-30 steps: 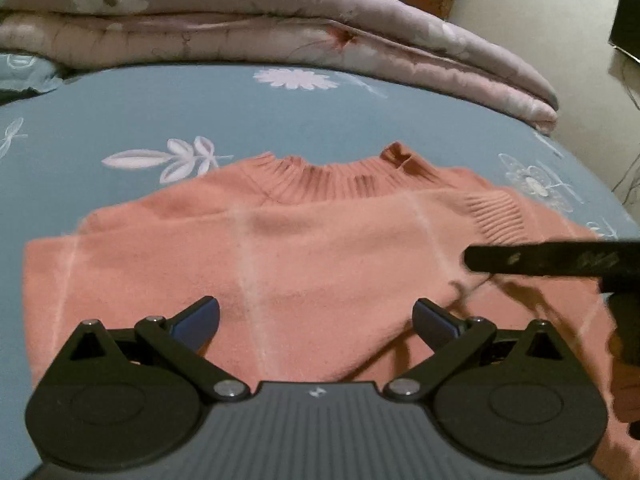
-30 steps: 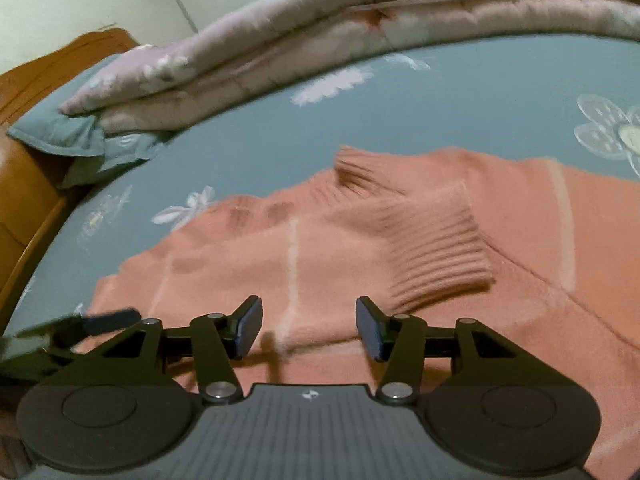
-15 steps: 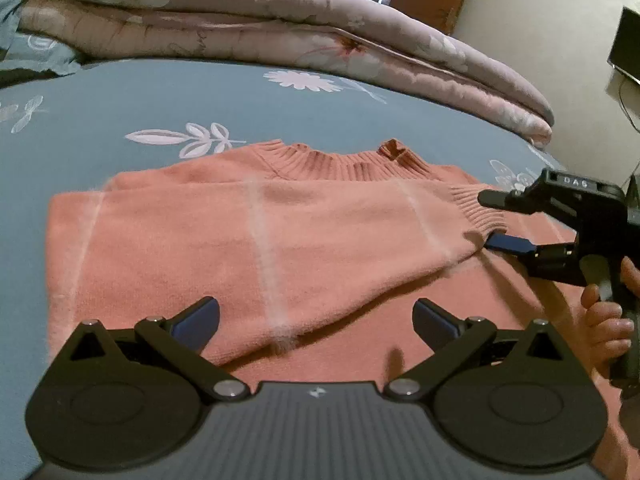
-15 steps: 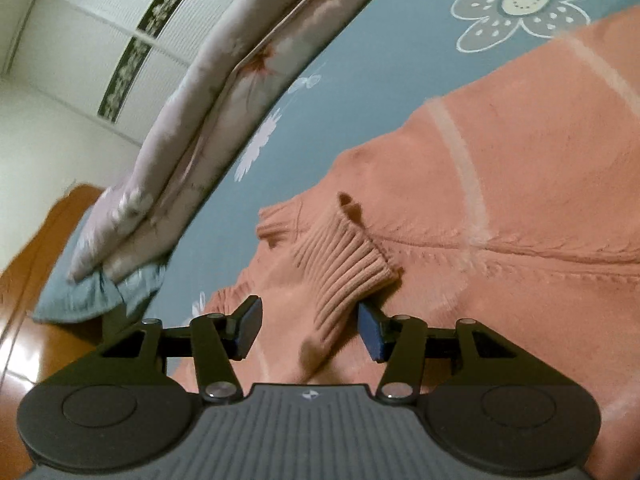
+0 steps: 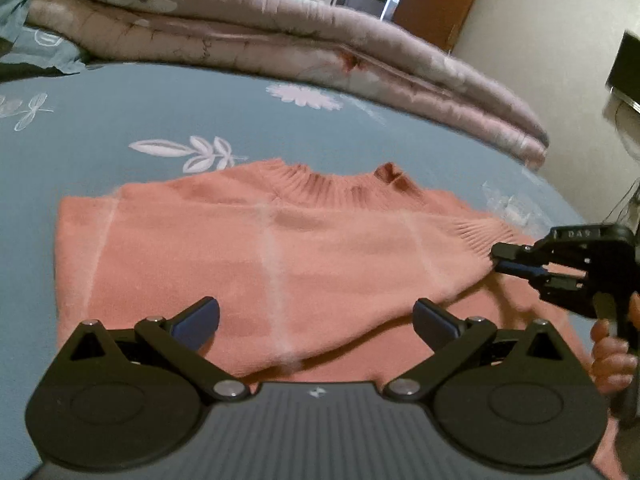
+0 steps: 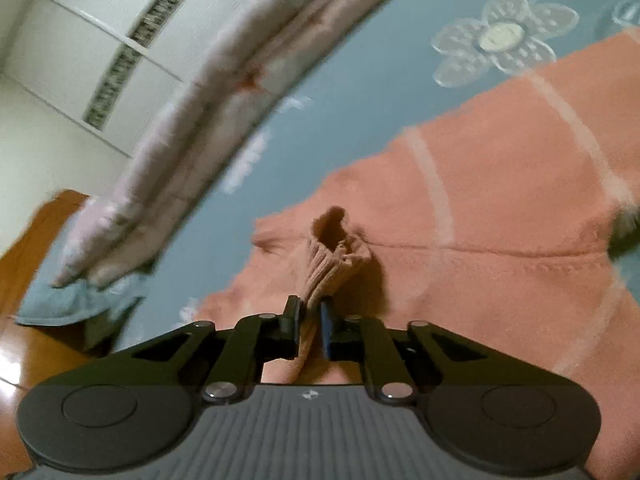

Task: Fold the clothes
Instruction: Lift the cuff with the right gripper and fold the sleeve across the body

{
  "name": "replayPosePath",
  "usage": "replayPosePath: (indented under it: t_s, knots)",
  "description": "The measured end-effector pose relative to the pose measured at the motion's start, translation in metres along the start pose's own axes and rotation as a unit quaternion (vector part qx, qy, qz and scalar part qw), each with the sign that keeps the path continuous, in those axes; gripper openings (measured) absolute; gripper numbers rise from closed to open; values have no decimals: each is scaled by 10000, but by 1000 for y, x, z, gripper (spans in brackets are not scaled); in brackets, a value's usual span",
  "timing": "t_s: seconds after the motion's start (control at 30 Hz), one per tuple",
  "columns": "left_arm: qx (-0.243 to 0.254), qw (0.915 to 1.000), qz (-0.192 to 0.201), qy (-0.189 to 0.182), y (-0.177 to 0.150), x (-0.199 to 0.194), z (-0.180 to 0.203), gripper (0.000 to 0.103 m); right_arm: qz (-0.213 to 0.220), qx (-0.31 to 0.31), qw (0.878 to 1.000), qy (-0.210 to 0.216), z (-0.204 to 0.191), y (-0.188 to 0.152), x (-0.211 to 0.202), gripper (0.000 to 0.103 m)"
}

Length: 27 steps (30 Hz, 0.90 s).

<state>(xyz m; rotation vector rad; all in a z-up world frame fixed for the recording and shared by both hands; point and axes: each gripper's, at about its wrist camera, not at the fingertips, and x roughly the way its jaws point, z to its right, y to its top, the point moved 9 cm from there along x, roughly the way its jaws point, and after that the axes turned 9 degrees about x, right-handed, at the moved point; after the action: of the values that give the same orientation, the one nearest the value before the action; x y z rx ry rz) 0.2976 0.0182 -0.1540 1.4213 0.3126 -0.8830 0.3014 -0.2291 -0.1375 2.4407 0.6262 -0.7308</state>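
My R gripper (image 6: 310,320): jaws closing, ribbed cuff (image 6: 332,268) of sleeve between pads, looks pinched already, though blur leaves contact a bit unsure. My L gripper (image 5: 316,320): fingers spread wide, nothing between, hovering over sweater (image 5: 248,264). Sweater salmon-pink w/ pale grid lines, flat on blue floral bedsheet (image 5: 120,120), collar at 12 o'clock, cuff at 3 o'clock in L view. Folded pink quilt (image 5: 280,48) beyond at 12. Hand (image 5: 612,344) on R grip at 4 o'clock.

A blue floral bedsheet (image 5: 160,120) under a folded pink quilt (image 5: 280,44), white wardrobe (image 6: 80,40) behind.
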Motion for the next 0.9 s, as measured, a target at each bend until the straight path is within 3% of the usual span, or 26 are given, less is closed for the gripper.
replayPosePath:
  t_s: [0.03, 0.13, 0.23, 0.33, 0.4, 0.47, 0.57, 0.6, 0.63, 0.7, 0.9]
  knots:
    - [-9, 10000, 7, -6, -2, 2, -1, 102, -141, 98, 9998, -74, 6, -2, 5, 24]
    - [26, 10000, 75, -12, -3, 0, -1, 102, -129, 228, 9996, 63, 10, -6, 6, 24]
    - [-22, 10000, 78, 7, 0, -4, -1, 102, -62, 150, 9998, 64, 9, -9, 3, 11]
    - [-176, 9998, 100, 35, 0, -7, -8, 102, 0, -144, 9999, 10, -1, -12, -9, 11]
    - [-181, 9998, 15, -21, -3, -3, -12, 102, -2, -348, 9992, -218, 1, -11, -10, 18]
    - [-183, 9998, 32, -16, 1, -8, -10, 102, -47, -300, 9989, -352, 8, -7, -7, 19]
    - [101, 9993, 329, 134, 11, -21, -6, 102, 217, -433, 9979, -421, 1, -2, -20, 20]
    - [152, 9993, 279, 193, 11, -19, -7, 102, 358, -651, 9962, -453, -6, -1, -25, 26]
    - [196, 9993, 213, 245, 10, -16, -9, 102, 433, -856, 9945, -426, -14, -3, -29, 38]
    - [95, 9996, -62, 264, 3, -3, -14, 102, 376, -1168, 9920, -310, -27, -8, -26, 52]
    - [604, 9955, -380, 624, -1, 8, -5, 102, -140, -1118, 9920, -564, -9, -16, 1, 52]
